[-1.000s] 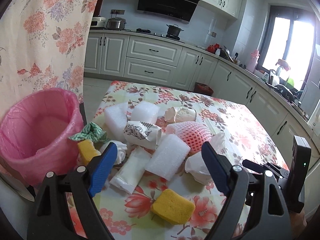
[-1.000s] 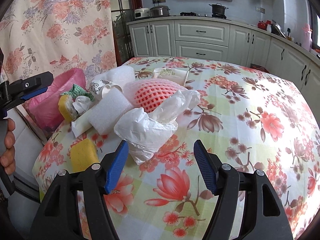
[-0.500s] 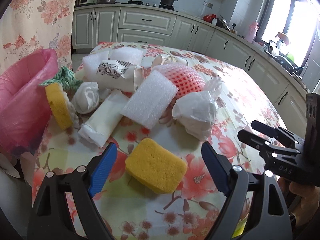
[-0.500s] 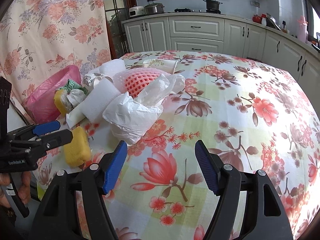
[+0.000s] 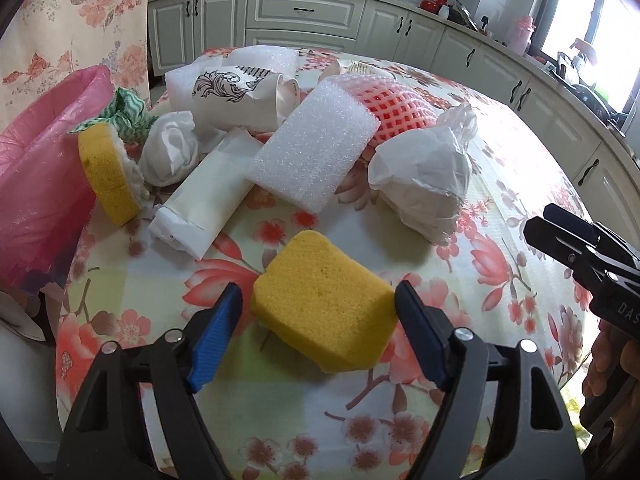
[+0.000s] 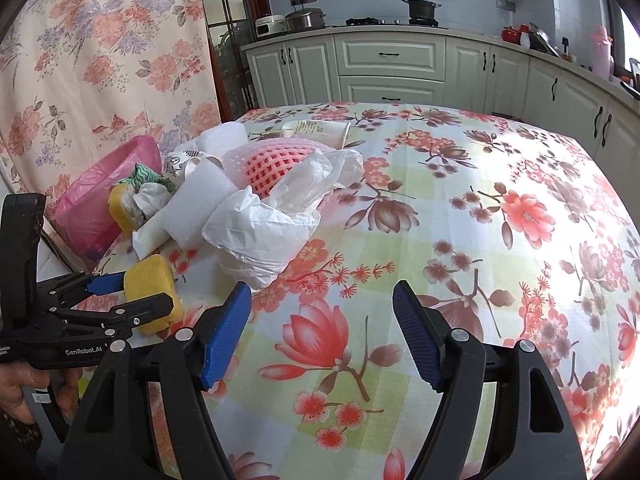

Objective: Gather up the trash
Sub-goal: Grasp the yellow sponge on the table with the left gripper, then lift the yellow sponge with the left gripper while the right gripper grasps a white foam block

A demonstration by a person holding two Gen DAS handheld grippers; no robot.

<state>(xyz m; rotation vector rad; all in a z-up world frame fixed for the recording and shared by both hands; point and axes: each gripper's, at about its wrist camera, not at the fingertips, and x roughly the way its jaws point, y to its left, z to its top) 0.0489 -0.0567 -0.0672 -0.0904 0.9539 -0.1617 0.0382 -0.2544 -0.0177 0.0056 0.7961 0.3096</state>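
A yellow sponge (image 5: 326, 300) lies on the floral tablecloth between the open fingers of my left gripper (image 5: 318, 316); the right pad touches or nearly touches it, the left pad stands just off it. The sponge also shows in the right wrist view (image 6: 152, 290) with the left gripper (image 6: 124, 296) around it. Behind lies a pile of trash: a white foam block (image 5: 316, 150), a white plastic bag (image 5: 424, 182), a red foam net (image 5: 394, 106), a white tube (image 5: 208, 196), a second yellow sponge (image 5: 106, 170). My right gripper (image 6: 322, 330) is open and empty above the tablecloth.
A bin with a pink liner (image 5: 38, 184) stands at the table's left edge, beside a floral curtain (image 6: 100, 60). Kitchen cabinets (image 5: 304, 20) run behind the table. The right gripper's body (image 5: 588, 260) shows at the right of the left wrist view.
My left gripper has moved forward and down onto the yellow sponge, which now sits between its fingers. The fingers have narrowed around it. The right gripper has shifted slightly.
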